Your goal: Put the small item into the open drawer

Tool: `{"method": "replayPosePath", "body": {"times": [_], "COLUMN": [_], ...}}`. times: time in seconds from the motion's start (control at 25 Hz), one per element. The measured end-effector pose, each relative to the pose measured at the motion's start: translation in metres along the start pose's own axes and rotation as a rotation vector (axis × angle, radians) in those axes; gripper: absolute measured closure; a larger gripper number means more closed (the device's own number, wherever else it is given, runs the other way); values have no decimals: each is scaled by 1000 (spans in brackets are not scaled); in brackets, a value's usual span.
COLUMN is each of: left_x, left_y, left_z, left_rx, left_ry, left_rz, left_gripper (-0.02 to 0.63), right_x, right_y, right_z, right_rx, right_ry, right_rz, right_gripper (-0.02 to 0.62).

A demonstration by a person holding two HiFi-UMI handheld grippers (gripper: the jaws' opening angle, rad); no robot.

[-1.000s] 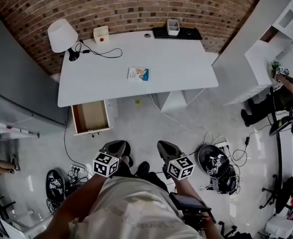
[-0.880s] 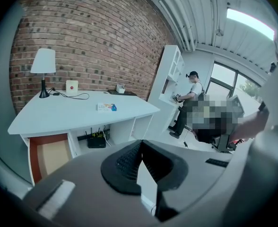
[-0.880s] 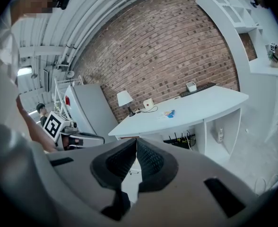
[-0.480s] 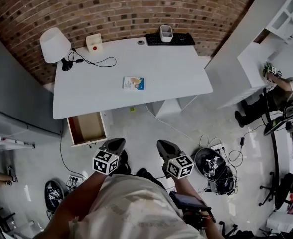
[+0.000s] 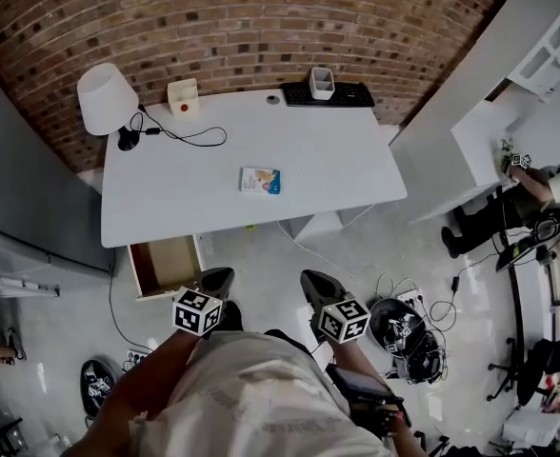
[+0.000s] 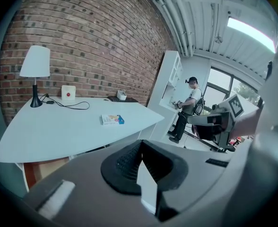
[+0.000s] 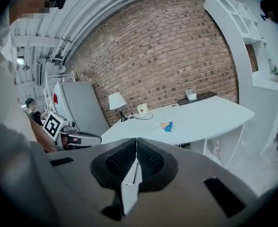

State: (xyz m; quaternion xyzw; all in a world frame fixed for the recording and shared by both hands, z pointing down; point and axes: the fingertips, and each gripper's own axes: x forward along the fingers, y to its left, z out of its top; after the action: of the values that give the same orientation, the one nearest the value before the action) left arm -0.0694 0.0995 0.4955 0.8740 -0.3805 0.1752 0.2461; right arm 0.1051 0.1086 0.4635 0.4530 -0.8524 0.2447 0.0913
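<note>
The small item (image 5: 261,180), a flat white and blue pack, lies near the middle of the white desk (image 5: 185,198). It also shows in the left gripper view (image 6: 112,119) and the right gripper view (image 7: 164,126). The open drawer (image 5: 164,266) juts out under the desk's front left corner, and its wooden inside looks empty. My left gripper (image 5: 213,282) hangs over the floor just right of the drawer's front, shut with nothing in it. My right gripper (image 5: 318,287) is level with it further right, also shut and empty. Both point toward the desk.
On the desk's far edge stand a white lamp (image 5: 102,98), a white box with a red button (image 5: 182,94), a cable, a keyboard (image 5: 328,93) and a white cup (image 5: 322,82). Cables and bags (image 5: 404,327) litter the floor at right. A person (image 5: 537,188) stands by white shelving (image 5: 480,112).
Both grippers have moved forward toward the desk together; the drawer and desk now sit closer to them in the head view. Both stay shut and empty.
</note>
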Motion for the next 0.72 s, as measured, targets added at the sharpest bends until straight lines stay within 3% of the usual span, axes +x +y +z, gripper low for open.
{"method": "replayPosePath", "body": {"times": [0.72], "left_x": [-8], "left_y": [69], "left_z": [25], "left_rx": [30], "left_ry": [-13], "left_rz": [-42], "left_gripper": [600], "right_x": [56], "right_y": [10], "right_z": [23], "right_rx": [-23], "right_ry": [-6], "right_rz": [-76], "right_gripper": [589]}}
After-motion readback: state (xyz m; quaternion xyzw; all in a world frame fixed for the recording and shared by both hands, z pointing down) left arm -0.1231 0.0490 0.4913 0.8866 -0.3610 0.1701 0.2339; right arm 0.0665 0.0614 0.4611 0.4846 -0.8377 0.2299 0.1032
